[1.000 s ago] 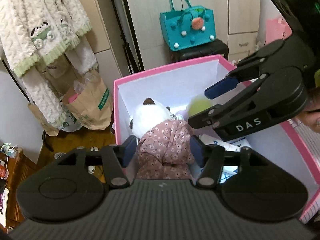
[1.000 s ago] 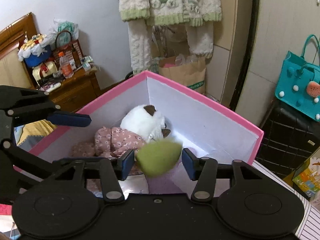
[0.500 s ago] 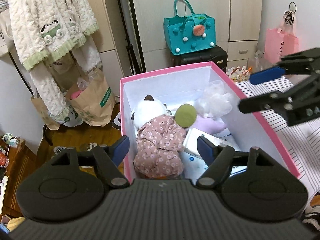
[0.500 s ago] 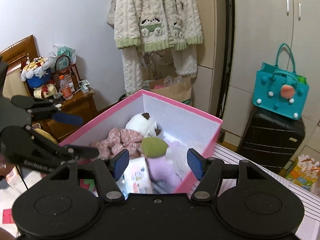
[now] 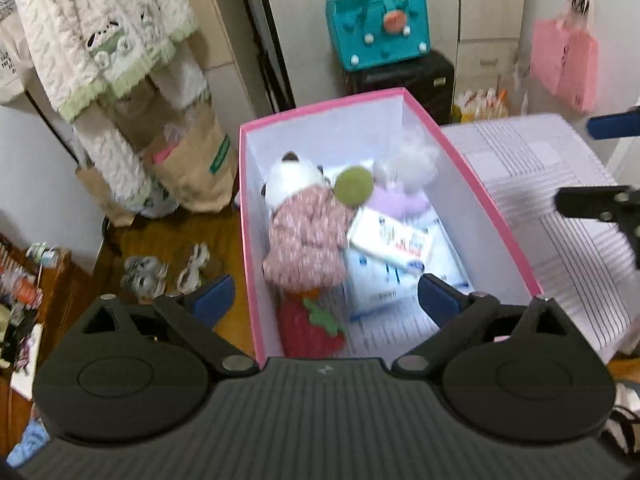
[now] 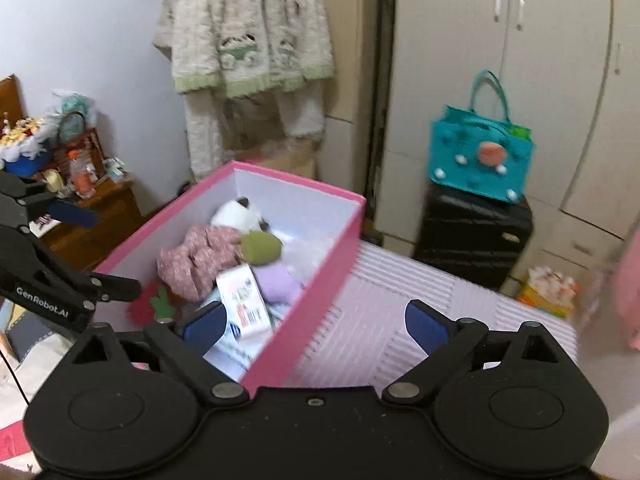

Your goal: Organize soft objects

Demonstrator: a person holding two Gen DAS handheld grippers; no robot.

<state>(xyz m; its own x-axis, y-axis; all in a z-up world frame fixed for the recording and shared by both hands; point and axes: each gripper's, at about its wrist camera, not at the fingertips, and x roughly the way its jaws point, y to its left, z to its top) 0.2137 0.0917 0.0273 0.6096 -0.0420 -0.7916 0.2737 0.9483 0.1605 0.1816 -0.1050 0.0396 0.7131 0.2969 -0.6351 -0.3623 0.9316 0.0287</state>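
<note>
Both tongs hang over a pink box of soft toys, jaws spreading and nothing between them. The left gripper sits above the box's near end, one blue pad outside the left wall over the wooden floor, the other over the packets inside. The right gripper straddles the box's right wall, one pad above the contents, the other over the striped mat beside the box.

Inside the box lie a white plush in a floral pink dress, a green ball touching its shoulder, a lilac plush with white fluff at the far end, and a red strawberry toy at the near end. White printed packets fill the right side of the box, partly under the toys. All the toys rest free of either gripper.

Left of the box, a brown paper bag stands on the floor beneath hanging cream knitwear, and 2 small grey figures sit on the boards. Behind the box, a teal bag tops a black suitcase against pale cupboards. A pink bag hangs to the right of the box. A cluttered wooden stand is further left.
</note>
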